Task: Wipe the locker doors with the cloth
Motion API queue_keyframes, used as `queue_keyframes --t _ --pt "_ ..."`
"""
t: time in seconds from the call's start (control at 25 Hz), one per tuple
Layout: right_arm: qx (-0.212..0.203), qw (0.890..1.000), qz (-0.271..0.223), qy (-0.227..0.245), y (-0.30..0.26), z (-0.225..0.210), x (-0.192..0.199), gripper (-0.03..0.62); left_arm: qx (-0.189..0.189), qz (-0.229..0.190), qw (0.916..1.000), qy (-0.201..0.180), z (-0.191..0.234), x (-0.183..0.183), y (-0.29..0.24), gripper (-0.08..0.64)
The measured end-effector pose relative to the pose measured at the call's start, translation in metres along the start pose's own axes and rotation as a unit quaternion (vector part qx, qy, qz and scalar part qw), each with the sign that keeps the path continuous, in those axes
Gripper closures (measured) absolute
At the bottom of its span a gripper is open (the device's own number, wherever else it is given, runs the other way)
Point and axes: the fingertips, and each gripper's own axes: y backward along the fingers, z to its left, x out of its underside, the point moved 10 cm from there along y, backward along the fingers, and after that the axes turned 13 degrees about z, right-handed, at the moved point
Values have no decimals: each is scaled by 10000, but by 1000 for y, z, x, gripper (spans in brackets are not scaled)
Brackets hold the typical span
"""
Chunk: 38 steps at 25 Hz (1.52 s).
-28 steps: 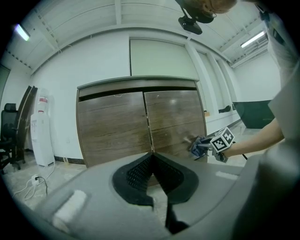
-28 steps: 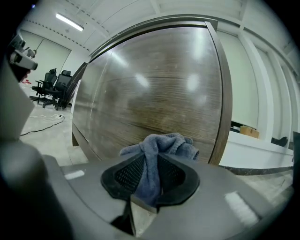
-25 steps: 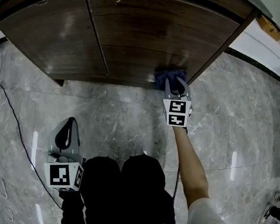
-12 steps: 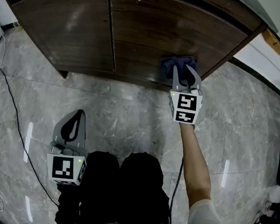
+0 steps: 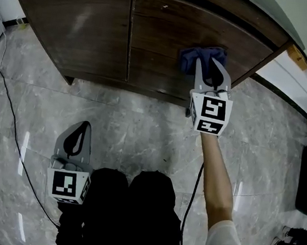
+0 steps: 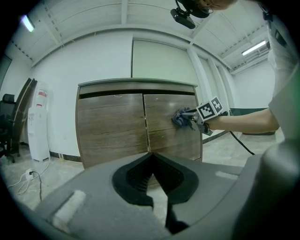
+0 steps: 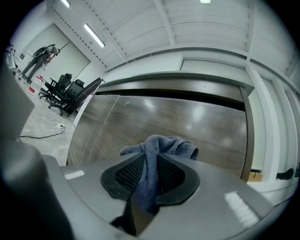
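The right gripper (image 5: 210, 68) was clamped on the blue cloth (image 5: 196, 56), holding it against the right locker door (image 5: 165, 31) near its outer edge. The left gripper (image 5: 83, 126) hung closed and empty.

White short sleeve (image 5: 233, 244); dark trousers (image 5: 132, 200); grey hand-held grippers (image 5: 81, 129) (image 5: 210, 65).

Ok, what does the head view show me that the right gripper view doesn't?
Head view only: the left tongs, shut and held low, and the arm reaching out. Right gripper view only: office chairs far off at the left. Both: the cloth pinched in the right tongs against the right door.
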Motion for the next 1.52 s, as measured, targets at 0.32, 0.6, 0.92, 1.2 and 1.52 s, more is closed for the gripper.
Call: queue_keyframes --t 0.32,0.6,0.92,1.2,1.52 --pt "175 9985 -516 22 5 -10 -56 503 -130 8 9999 93 11 13 2 557" --pt "238 9967 -775 72 4 -10 -88 503 -51 3 9999 140 10 13 0 557" --pt "228 9973 -693 112 -2 4 -65 505 -126 22 9998 163 17 18 3 557" --pt "124 9987 -482 70 -9 20 -35 505 -175 70 9996 203 22 19 5 557" --pt "-106 9999 57 55 -20 48 14 505 -191 71 9996 215 26 20 8 557"
